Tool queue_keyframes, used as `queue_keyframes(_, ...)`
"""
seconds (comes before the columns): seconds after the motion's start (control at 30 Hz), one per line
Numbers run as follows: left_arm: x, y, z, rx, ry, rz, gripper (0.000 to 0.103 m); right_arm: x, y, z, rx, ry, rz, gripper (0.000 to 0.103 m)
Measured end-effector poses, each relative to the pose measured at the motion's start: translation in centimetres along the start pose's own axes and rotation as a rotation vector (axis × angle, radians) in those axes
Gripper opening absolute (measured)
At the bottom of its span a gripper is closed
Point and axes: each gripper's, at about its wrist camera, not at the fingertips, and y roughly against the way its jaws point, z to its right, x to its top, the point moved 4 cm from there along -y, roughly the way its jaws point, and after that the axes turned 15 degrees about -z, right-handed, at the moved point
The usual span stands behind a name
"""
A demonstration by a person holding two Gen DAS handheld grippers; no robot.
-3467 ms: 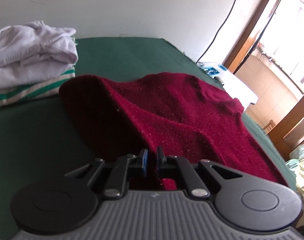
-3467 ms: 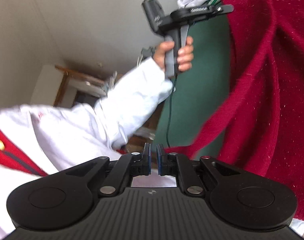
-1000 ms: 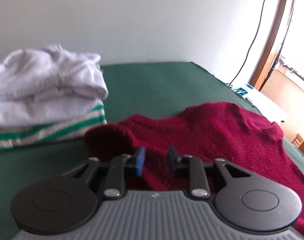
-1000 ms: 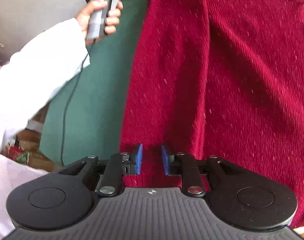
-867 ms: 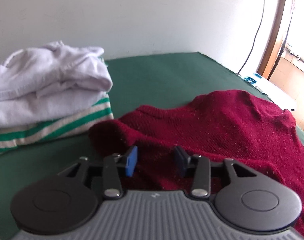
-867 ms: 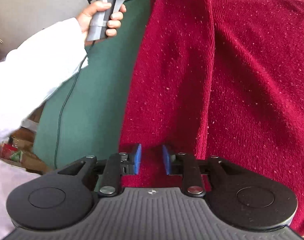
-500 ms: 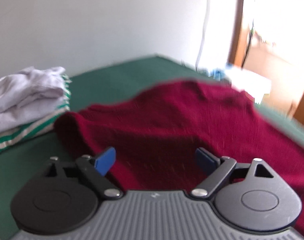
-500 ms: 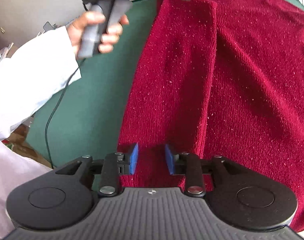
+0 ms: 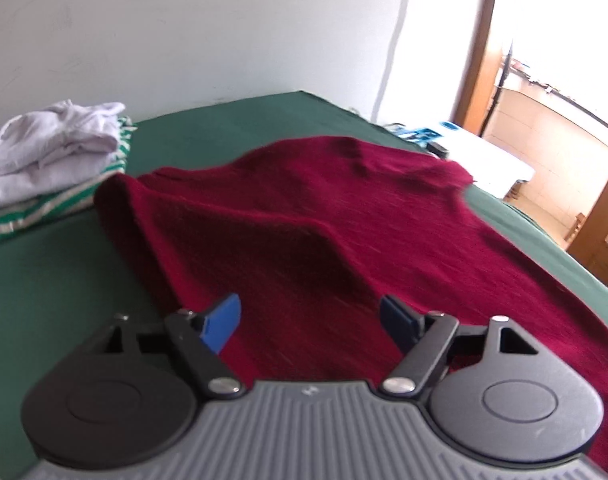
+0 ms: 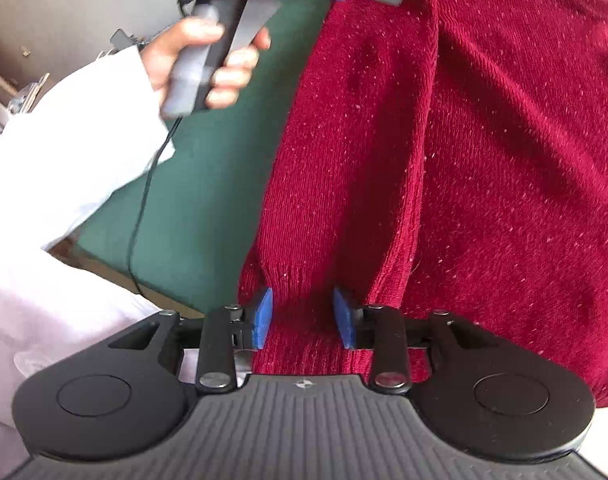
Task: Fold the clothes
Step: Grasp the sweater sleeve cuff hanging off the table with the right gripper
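Green cloth-covered table [image 9: 232, 132] carries everything. Dark red knitted sweater [image 9: 343, 208] lies spread across its middle, the landmark for these notes. One side panel, sleeve included, is folded inward over the body: a long straight fold edge [image 10: 423, 128] runs the sweater's length in the right wrist view, and the folded layer sits as a raised ridge in the left wrist view. Stack of folded white and green-striped garments [image 9: 52, 164] rests beyond the sweater's far left corner, apart from it. A low white surface with small blue items [image 9: 483, 152] stands off the sweater's far right side, past the table edge. Person's white sleeve [image 10: 64, 152] and bare hand [image 10: 208, 64] hold the left hand-held gripper [image 9: 309, 318] above the sweater's folded side; its jaws stand wide, nothing between the blue pads [image 9: 224, 320], the knit well below them. Right hand-held gripper [image 10: 304, 316] sits at the sweater's near ribbed hem [image 10: 300, 280], at the foot of the folded strip; its jaws are opening, with hem fabric in the gap, and I cannot see either pad pressing on it. Judgement: the first lengthwise fold is laid and both ends are being let go. Next move likely calls for reaching to the sweater's opposite long edge, pinching collar end and hem end together, and carrying that side over evenly to match.
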Motion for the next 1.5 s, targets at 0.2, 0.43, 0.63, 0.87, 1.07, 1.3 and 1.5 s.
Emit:
queue_keyframes(0.2,-4.7,1.3,5.9,0.007,-0.042,-0.081,0.084,-2.8,3.3,4.5,-0.032,-0.125,0.093,0.038)
queue_keyframes(0.43,-9.0,2.4,10.3,0.054,-0.141,-0.152,0.086,-10.8,7.8,11.1,-0.047,-0.290,0.212,0.040)
queue_keyframes(0.63,-11.9,4.7,11.4,0.043,-0.109,-0.208,0.087,-12.2,6.5,13.7,-0.123,-0.325,0.258,0.040)
queue_keyframes(0.87,-10.6,5.7,14.1,0.048,-0.074,-0.175,0.099,-12.5,5.0,15.6,-0.082,-0.296,0.304,0.040)
queue_keyframes(1.07,-7.7,5.8,17.0,0.069,-0.153,-0.124,0.097,-11.8,4.2,16.3,0.002,-0.268,0.303,0.040)
queue_keyframes(1.3,-1.7,5.4,16.3,0.134,-0.210,-0.079,0.101,-11.6,7.9,15.7,0.203,-0.145,0.244,0.040)
queue_keyframes(1.5,2.3,1.0,15.7,0.105,-0.102,-0.064,0.101,-6.4,16.5,21.8,0.156,-0.386,0.509,0.055)
